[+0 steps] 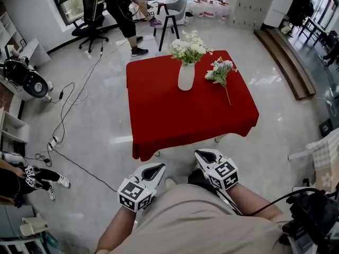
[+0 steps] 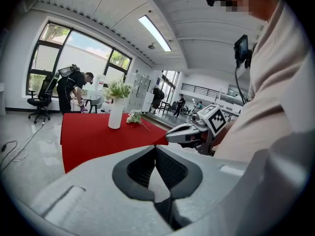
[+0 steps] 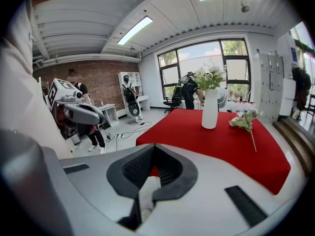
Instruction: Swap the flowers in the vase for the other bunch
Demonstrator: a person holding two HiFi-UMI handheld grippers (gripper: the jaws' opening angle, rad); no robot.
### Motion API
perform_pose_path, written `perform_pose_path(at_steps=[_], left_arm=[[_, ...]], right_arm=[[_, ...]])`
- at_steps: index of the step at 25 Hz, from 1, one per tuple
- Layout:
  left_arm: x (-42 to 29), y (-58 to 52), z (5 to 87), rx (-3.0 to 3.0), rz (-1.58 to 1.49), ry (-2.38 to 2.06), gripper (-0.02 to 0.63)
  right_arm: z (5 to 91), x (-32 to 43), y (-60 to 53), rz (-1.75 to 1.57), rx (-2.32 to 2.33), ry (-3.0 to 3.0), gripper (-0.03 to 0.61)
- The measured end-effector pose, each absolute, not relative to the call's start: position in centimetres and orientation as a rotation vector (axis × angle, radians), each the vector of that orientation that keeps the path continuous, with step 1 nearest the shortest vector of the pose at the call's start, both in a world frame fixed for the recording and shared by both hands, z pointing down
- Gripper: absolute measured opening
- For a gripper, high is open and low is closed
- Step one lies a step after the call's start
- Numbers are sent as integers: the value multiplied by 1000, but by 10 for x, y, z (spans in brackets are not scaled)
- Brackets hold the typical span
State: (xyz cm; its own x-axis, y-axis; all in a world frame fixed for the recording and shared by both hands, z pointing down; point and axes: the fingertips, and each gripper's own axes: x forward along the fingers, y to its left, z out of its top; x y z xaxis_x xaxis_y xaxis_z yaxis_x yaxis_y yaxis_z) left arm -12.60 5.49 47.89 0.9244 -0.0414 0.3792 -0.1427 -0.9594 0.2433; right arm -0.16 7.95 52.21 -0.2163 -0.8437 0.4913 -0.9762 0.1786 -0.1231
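A white vase point(image 1: 186, 76) with white flowers point(image 1: 189, 47) stands upright at the back middle of the red-clothed table point(image 1: 175, 115). The other bunch point(image 1: 220, 71) lies flat to the vase's right, stem toward me. Both grippers hang close to my body, short of the table's near edge. My left gripper point(image 1: 153, 168) is shut with nothing in it, as is my right gripper point(image 1: 206, 155). The left gripper view has its jaws point(image 2: 155, 149) closed, with the vase point(image 2: 115, 114) far ahead. In the right gripper view, the vase point(image 3: 210, 109) and loose bunch point(image 3: 244, 120) lie beyond the closed gripper point(image 3: 154, 146).
Cables point(image 1: 69, 105) trail over the floor left of the table. A person point(image 1: 127, 15) bends near an office chair point(image 1: 90, 20) and a black stool point(image 1: 168, 23) behind the table. Another person's legs point(image 1: 37, 178) show at the left. A low wooden step point(image 1: 286, 62) runs at the right.
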Motion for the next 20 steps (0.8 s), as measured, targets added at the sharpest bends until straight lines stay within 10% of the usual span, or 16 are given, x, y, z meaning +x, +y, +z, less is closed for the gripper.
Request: perform_pose_path(at_steps=[20], left_arm=[[-136,52,483,2812,530,-130,8]], right_arm=[[526,-17,77,589,1705,-2133,12]])
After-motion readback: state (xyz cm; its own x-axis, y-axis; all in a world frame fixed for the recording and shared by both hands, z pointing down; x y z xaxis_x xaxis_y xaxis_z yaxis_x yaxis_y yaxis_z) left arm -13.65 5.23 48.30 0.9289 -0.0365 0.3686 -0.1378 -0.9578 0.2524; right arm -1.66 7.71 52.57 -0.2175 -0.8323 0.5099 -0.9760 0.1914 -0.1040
